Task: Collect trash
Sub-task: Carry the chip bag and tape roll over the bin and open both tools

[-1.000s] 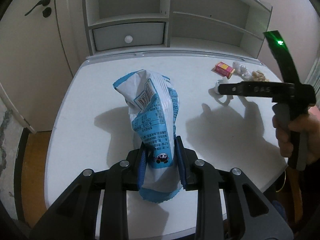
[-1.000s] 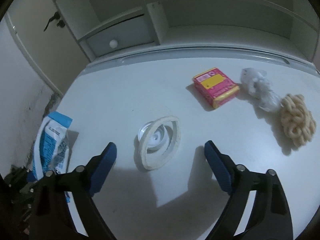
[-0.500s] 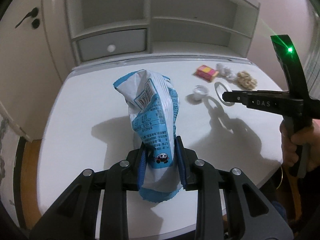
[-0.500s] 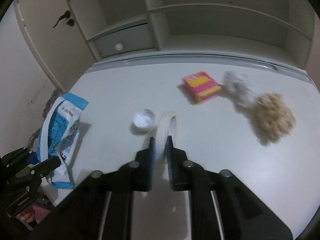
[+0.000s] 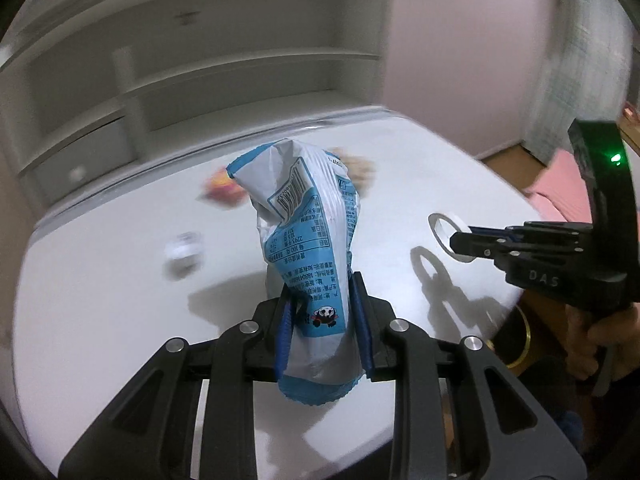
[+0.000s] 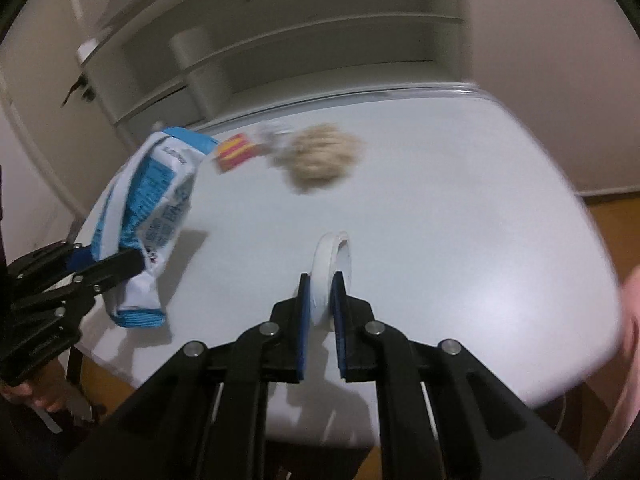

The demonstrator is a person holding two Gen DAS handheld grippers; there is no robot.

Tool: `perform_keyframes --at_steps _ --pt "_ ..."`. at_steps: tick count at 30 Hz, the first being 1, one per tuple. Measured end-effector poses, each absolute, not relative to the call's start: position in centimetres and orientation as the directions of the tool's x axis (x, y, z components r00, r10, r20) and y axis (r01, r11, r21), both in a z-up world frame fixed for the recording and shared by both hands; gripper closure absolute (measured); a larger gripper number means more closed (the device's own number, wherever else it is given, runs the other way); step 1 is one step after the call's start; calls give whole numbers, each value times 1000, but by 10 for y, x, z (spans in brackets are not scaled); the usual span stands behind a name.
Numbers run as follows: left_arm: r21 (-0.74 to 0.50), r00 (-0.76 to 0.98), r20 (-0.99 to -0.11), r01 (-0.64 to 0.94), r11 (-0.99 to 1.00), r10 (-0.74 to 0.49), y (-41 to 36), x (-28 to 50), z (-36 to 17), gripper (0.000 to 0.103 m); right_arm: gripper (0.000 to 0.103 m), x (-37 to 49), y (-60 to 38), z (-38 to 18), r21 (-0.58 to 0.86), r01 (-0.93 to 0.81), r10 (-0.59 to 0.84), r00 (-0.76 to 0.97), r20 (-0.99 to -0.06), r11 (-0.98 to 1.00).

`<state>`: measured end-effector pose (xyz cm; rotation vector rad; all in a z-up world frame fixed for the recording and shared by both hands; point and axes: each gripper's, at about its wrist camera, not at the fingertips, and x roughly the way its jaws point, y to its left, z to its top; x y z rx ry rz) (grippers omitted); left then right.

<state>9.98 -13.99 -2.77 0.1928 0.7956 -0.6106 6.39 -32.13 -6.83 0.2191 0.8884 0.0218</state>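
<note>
The left tool (image 5: pixel 322 330) grips a blue-and-white snack bag (image 5: pixel 304 240) at frame centre; the right tool (image 6: pixel 322 312), just closed, pinches a white tape ring (image 6: pixel 330 270) upright above the table (image 6: pixel 460 220).

- The crinkled blue-and-white snack bag (image 5: pixel 306 236) stands upright between the left gripper's (image 5: pixel 322 334) jaws, above the white round-cornered table (image 5: pixel 100 320).
- The white tape ring (image 6: pixel 332 272) sits on edge between the right gripper's (image 6: pixel 321 320) jaws, to the bag's right.
- Behind them on the table: small red-and-yellow box (image 6: pixel 234 152), then crumpled white tissue (image 6: pixel 272 134), then beige ring-snack pile (image 6: pixel 324 156), left to right.
- The white shelf unit (image 6: pixel 280 28) stands behind the table.
</note>
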Motion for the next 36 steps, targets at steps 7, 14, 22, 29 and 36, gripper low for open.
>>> perform_keyframes --at_steps 7,14,22,29,36 --pt "-64 410 -708 773 631 -575 -261 53 -25 77 92 -27 -422 -60 200 293 -47 661 -749 935" --pt "-82 254 -707 897 434 -660 -369 -4 -34 77 92 -127 -513 -82 200 520 -200 613 -764 830" --pt "-108 84 -745 964 244 -662 -482 -53 -92 77 92 -208 -584 -143 219 692 -264 520 -813 688" --pt "-126 17 -812 971 204 -583 -548 -59 -180 77 92 -229 -622 -211 221 757 -241 447 -861 614" --pt "-153 -21 -842 968 200 -540 -566 -61 -223 77 92 -225 -646 -254 244 784 -186 412 -892 571"
